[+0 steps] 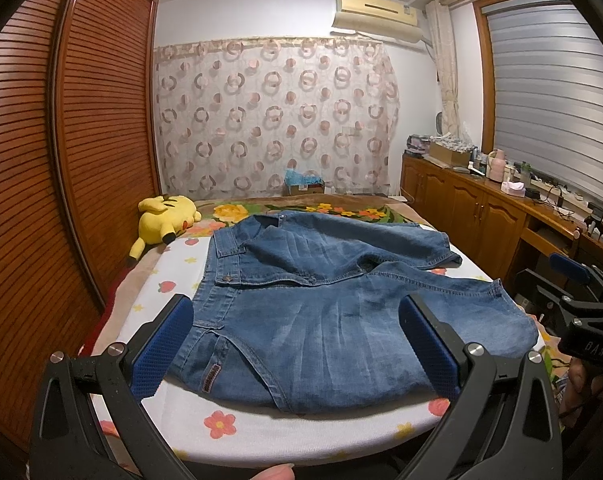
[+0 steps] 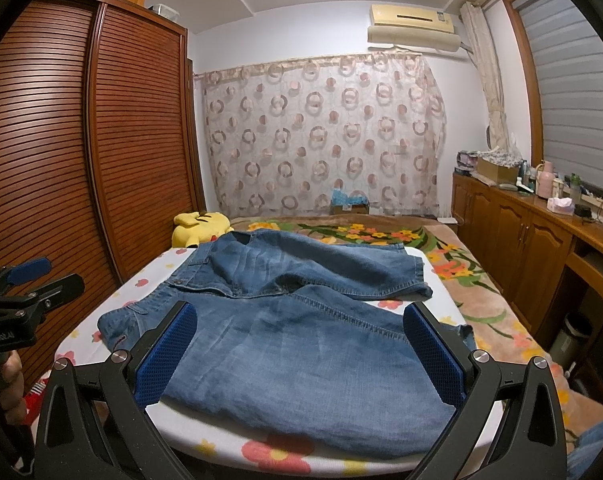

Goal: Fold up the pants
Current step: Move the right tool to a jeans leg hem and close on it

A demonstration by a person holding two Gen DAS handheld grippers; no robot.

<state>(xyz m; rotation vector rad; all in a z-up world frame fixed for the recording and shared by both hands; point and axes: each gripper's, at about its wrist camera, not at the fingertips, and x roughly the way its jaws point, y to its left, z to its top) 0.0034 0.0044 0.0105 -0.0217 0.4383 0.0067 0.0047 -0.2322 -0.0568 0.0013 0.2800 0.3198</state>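
Blue denim pants (image 1: 313, 304) lie spread flat on a white flower-print board (image 1: 261, 432), waistband at the left, two short legs reaching right. They also show in the right wrist view (image 2: 301, 340) on the same board (image 2: 229, 446). My left gripper (image 1: 297, 344) is open and empty, hovering above the near waist and hip area. My right gripper (image 2: 301, 352) is open and empty, hovering above the near leg. The right gripper shows at the right edge of the left wrist view (image 1: 581, 304); the left gripper shows at the left edge of the right wrist view (image 2: 21, 292).
A yellow plush toy (image 1: 165, 220) lies at the board's far left on a floral blanket (image 2: 461, 264). A slatted wooden wardrobe (image 1: 81, 140) stands on the left. A wooden cabinet (image 1: 481, 208) with cluttered top runs along the right. A bin (image 2: 569, 336) stands by the bed.
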